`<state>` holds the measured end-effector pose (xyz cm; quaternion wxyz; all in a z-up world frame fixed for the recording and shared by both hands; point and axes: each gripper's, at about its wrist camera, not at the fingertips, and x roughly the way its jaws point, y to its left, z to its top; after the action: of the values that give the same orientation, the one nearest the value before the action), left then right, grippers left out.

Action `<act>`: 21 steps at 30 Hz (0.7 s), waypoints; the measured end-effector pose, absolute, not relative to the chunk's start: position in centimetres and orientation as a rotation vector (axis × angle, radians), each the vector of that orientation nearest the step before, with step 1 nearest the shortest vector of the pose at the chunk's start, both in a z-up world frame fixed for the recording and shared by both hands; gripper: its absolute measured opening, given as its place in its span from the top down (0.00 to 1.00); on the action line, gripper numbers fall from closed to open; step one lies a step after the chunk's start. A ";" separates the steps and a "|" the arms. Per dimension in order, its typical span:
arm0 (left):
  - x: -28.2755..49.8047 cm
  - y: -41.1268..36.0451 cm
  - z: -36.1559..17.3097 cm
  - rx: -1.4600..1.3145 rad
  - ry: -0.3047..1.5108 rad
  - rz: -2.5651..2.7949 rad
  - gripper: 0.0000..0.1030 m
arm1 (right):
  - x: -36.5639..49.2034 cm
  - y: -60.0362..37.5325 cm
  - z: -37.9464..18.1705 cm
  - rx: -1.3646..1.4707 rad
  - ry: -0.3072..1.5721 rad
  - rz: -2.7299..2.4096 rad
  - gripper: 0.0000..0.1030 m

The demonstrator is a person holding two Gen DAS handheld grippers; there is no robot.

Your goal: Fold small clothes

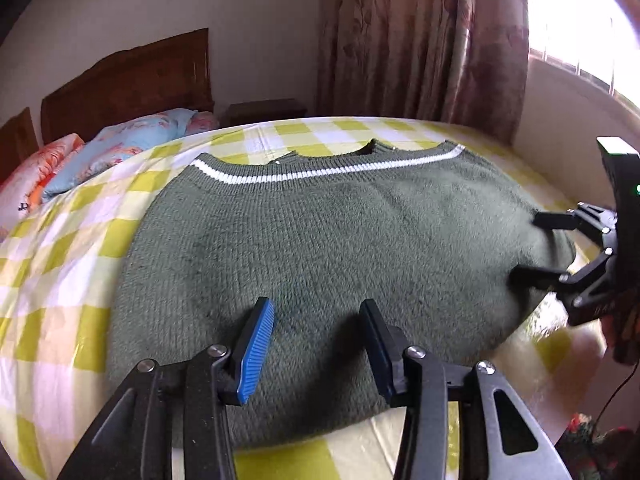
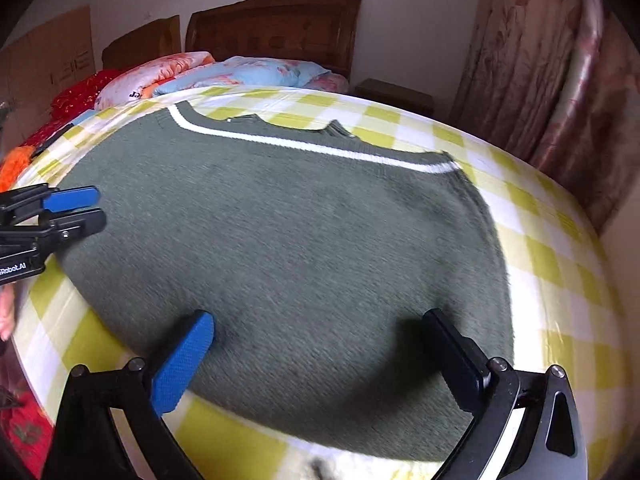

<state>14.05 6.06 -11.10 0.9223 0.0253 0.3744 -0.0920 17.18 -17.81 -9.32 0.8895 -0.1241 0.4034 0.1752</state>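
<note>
Green sweater (image 1: 320,240) flat on checked bedspread (image 1: 60,280), left gripper (image 1: 318,344) and right gripper (image 2: 320,360) at its near edge, jaws apart, empty

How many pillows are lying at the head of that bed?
2 show clearly: a pale blue floral pillow near the headboard's middle, and a pink and orange pillow to its left. Red bedding beyond them may hide more.

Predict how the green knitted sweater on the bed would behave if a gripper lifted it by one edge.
The green sweater lies limp and flat on the checked bedsheet, so it would probably droop and sag rather than hold shape. Its fuzzy, thick-looking knit suggests good grip, unlikely to slip, and perhaps some weight for its size.
</note>
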 end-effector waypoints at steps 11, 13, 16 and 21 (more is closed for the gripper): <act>13.3 6.9 -11.9 0.068 0.788 -0.182 0.55 | 15.8 -19.4 -9.3 -0.267 0.836 0.350 0.00; 13.1 7.0 -12.0 0.067 0.789 -0.182 0.55 | 15.9 -19.4 -9.3 -0.269 0.838 0.351 0.00; 13.0 7.2 -12.0 0.069 0.793 -0.183 0.55 | 15.9 -19.3 -9.3 -0.275 0.840 0.349 0.00; 12.6 7.8 -12.1 0.059 0.800 -0.189 0.55 | 15.6 -19.5 -9.3 -0.278 0.839 0.355 0.00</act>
<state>12.58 7.77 -12.08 0.9163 0.0289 0.3886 -0.0918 15.56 -19.49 -9.32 0.8887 -0.1338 0.4040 0.1706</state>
